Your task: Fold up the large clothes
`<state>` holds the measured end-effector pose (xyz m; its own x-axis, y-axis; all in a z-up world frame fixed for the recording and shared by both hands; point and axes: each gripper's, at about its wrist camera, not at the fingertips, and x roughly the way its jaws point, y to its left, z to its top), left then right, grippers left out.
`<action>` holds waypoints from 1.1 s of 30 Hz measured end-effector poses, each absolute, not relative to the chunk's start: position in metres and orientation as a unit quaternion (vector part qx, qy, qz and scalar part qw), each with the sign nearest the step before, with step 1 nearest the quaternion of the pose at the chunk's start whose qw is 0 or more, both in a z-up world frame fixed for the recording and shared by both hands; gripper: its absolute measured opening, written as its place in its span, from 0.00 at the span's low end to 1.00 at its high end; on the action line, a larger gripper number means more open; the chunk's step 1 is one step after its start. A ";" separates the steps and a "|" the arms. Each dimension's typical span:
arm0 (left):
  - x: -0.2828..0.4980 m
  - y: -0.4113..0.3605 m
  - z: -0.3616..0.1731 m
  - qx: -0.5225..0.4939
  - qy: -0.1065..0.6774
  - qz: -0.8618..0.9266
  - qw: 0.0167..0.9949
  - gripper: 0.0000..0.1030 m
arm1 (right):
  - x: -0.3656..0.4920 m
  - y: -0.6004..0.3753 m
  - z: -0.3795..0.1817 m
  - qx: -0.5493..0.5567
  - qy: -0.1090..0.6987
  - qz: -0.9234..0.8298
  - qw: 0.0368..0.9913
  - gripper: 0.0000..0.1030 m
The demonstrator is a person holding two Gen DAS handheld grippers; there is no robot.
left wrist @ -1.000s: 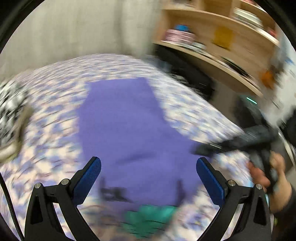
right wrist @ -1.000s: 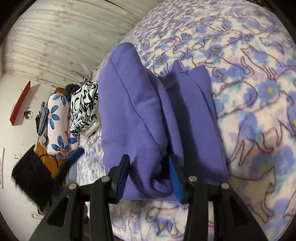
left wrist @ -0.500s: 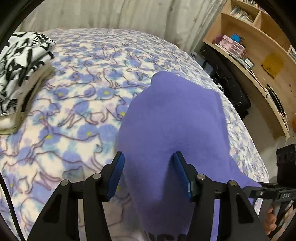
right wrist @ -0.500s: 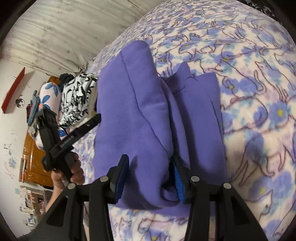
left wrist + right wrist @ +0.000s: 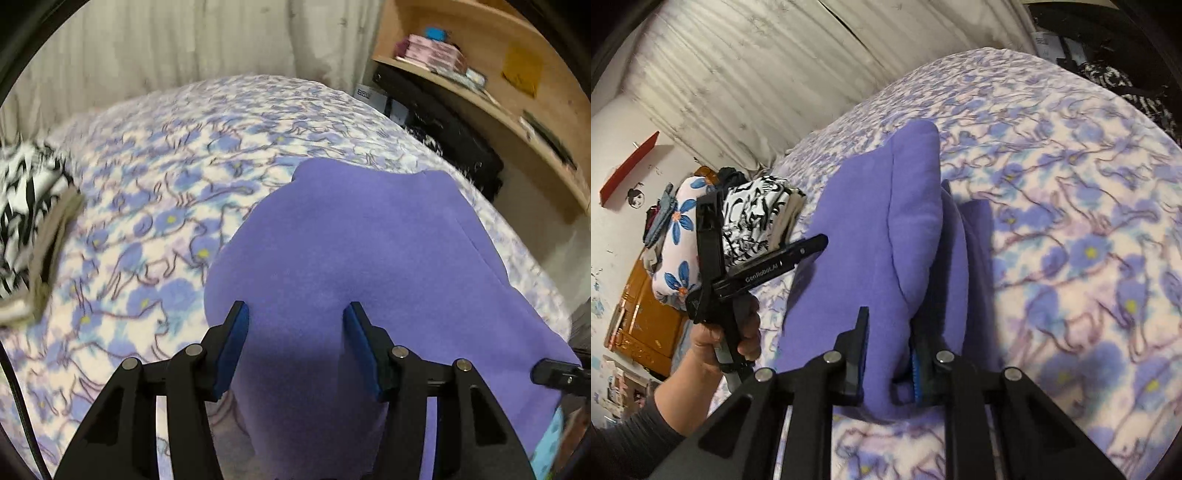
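A folded purple fleece garment (image 5: 362,258) lies on the bed, on a blanket (image 5: 155,206) printed with blue flowers and outlined cats. It sits toward the near right part of the bed, its near end bunched up thick and raised off the blanket.

The left gripper (image 5: 295,347) has its two blue-padded fingers either side of that raised bundle, roughly half apart. The cloth fills the gap between them and both pads lie against it, so it looks clamped on the purple garment. In the right wrist view the same tool shows at the left, held by the person's left hand (image 5: 724,332) in a dark sleeve, its black fingers reaching to the garment's left edge.

The right gripper (image 5: 888,354) has a thick folded edge of the purple garment between its fingers, and its jaws are closing on it; the fleece bulges out between the pads, which press into it from both sides.

Far left on the bed sits a folded black-and-white patterned cloth (image 5: 26,218) on top of a beige one, well apart from the purple garment. Beyond it, in the right wrist view, is a white pillow with blue flowers (image 5: 677,240). A pale curtain (image 5: 166,51) hangs behind the bed, and a wooden shelf unit (image 5: 491,66) with books stands at the far right.
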<state>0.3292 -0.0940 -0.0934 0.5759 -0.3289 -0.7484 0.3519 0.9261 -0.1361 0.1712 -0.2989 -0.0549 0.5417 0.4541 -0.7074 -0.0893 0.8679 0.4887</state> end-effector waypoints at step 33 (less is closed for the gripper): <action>0.309 -0.152 -0.100 0.113 0.373 -0.148 0.909 0.76 | 0.224 -0.310 -0.068 0.208 0.458 0.064 0.862 0.50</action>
